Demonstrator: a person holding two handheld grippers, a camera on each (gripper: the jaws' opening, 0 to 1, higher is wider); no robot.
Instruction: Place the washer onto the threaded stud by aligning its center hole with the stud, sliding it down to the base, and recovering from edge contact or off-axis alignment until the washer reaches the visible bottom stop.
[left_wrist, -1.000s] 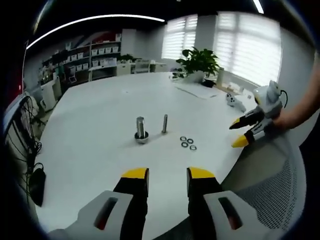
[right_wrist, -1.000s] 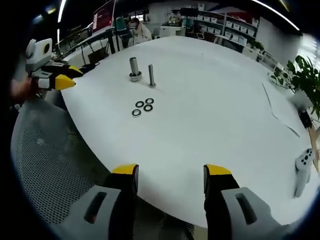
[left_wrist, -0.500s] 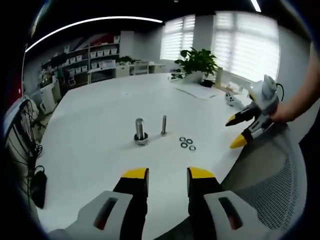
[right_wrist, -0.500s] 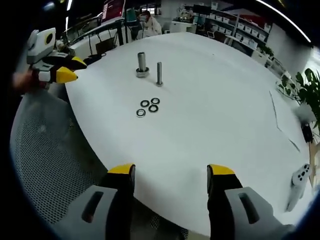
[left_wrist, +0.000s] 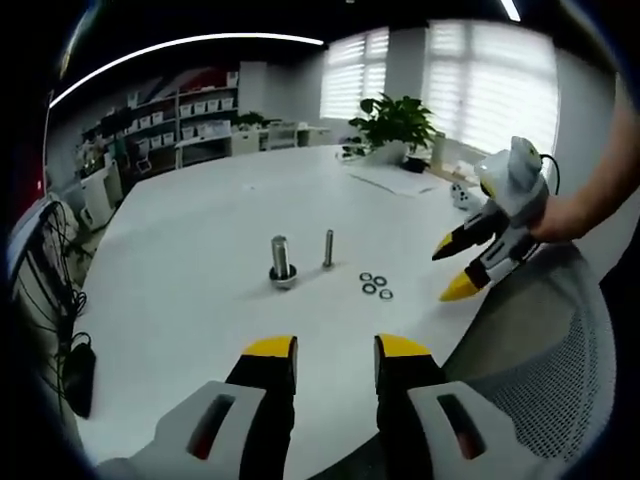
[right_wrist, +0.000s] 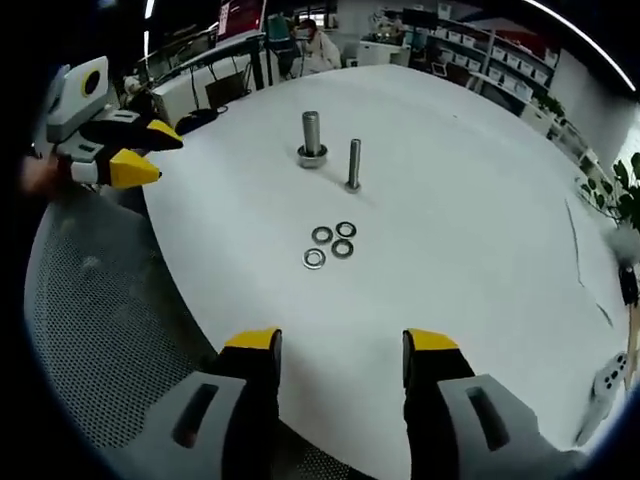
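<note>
We are seeing left gripper (left_wrist: 335, 350) at 6 o'clock in left gripper view: two black jaws wearing yellow tips, pale grey housings with dark slots showing red inside. Right gripper (right_wrist: 340, 345) is showing same build at 6 o'clock in right gripper view. At 3 o'clock in left gripper view, hand (left_wrist: 570, 215) is gripping white-bodied unit; bare forearm, no sleeve showing.

1. The table (right_wrist: 470, 250) was smooth, matt white.
2. The three washers (right_wrist: 330, 245) looked like bright metal, lying well in from the table's near edge.
3. The threaded stud (right_wrist: 353, 164) and the thicker bolt (right_wrist: 311, 135) were grey metal with a dull sheen.
4. The chair back (right_wrist: 110, 330) below the table's edge was grey mesh cloth.
5. The left gripper (left_wrist: 335, 350) and right gripper (right_wrist: 338, 342) had matt black fingers with yellow plastic tips.
</note>
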